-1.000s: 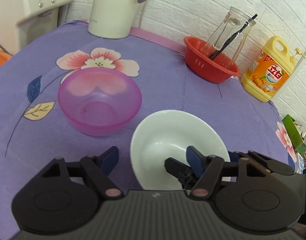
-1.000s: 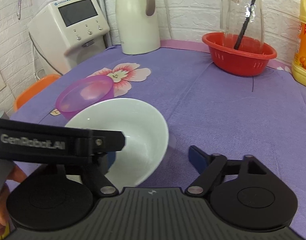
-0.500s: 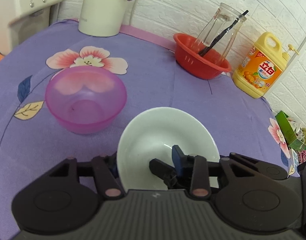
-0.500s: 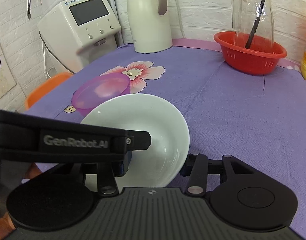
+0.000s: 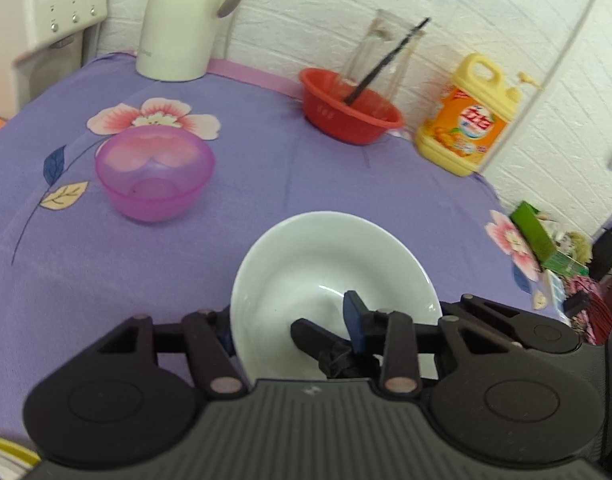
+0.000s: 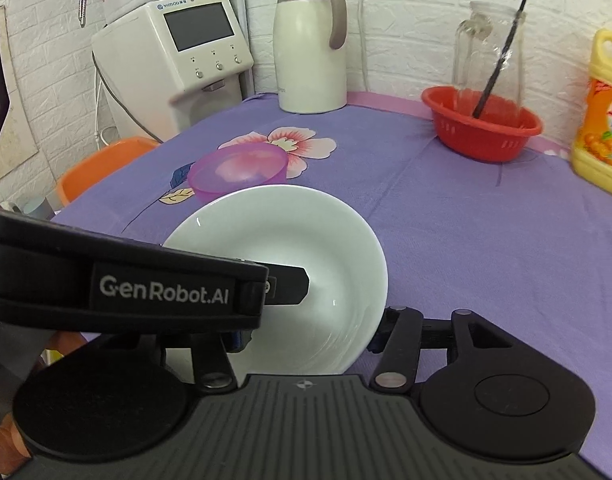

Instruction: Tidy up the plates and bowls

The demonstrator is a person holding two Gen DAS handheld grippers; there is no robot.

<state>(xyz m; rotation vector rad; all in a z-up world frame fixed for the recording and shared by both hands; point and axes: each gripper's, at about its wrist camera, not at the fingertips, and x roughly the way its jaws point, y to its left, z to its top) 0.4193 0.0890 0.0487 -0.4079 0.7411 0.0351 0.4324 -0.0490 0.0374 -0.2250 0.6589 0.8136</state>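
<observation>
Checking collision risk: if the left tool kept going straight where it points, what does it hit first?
Beyond the round white ceramic bowl it grips, probably bare purple flowered tablecloth; the translucent pink plastic bowl sits left of that line. Depth unclear.

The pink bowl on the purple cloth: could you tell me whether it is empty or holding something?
Empty: through the pink bowl only its own bare bottom shows.

left gripper [image 5: 290, 326] I saw: matte black ribbed plastic housing, two round side discs, blue finger pads, silver pivot screws | right gripper [image 6: 311, 330]: same black build | white "GenRobot.AI" lettering on left gripper's side
</observation>
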